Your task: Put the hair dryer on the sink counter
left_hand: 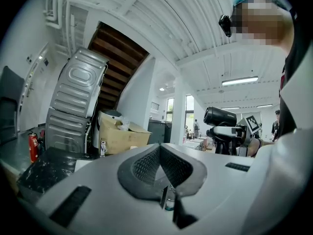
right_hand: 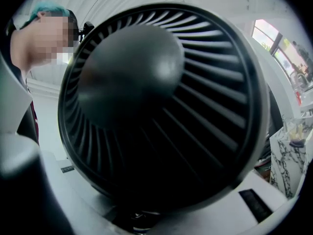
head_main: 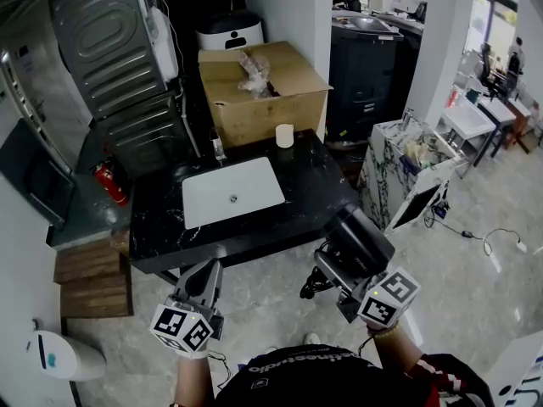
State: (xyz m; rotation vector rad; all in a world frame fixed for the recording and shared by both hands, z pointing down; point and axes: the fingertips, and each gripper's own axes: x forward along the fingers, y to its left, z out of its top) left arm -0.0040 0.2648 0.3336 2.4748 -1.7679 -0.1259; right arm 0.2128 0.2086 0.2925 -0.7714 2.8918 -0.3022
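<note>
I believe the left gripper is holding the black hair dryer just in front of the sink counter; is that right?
Not quite: it is the right gripper that holds the hair dryer, just in front of the sink counter. The head view shows this, and the dryer fills the right gripper view. The left gripper has its jaws together on nothing.

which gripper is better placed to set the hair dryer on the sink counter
Right. The right gripper holds the hair dryer, just off the sink counter's near right corner. The left gripper is shut and empty, so using it would need a handover.
</note>
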